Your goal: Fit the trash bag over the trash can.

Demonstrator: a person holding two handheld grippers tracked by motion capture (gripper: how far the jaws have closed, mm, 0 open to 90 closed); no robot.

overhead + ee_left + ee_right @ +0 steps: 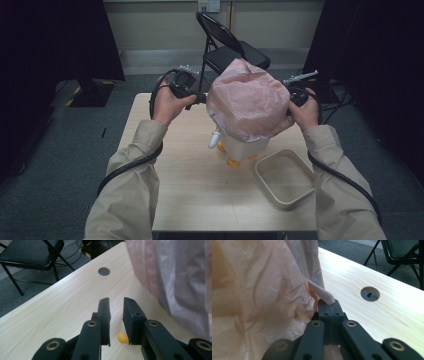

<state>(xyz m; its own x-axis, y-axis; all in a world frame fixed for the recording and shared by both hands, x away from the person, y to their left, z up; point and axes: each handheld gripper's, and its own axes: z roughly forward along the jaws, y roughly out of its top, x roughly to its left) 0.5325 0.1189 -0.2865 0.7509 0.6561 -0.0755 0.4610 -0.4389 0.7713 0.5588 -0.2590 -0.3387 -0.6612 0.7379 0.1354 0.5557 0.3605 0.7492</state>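
A crumpled pink plastic bag [247,100] is draped over a white toy [242,146] with orange feet [233,163] that stands at the middle of the wooden table [190,190]. My right gripper [290,102] is at the bag's right side, its jaws shut on a folded edge of the bag [322,293]. My left gripper [202,98] is at the bag's left side and stands open, with nothing between its jaws. In the left gripper view the gripper [116,300] is just left of the bag [180,277], and an orange foot [122,338] shows below the jaws.
A shallow beige tray [258,176] lies on the table's front right. A black folding chair [225,45] stands behind the table. A round hole [104,271] is cut in the tabletop near its far edge.
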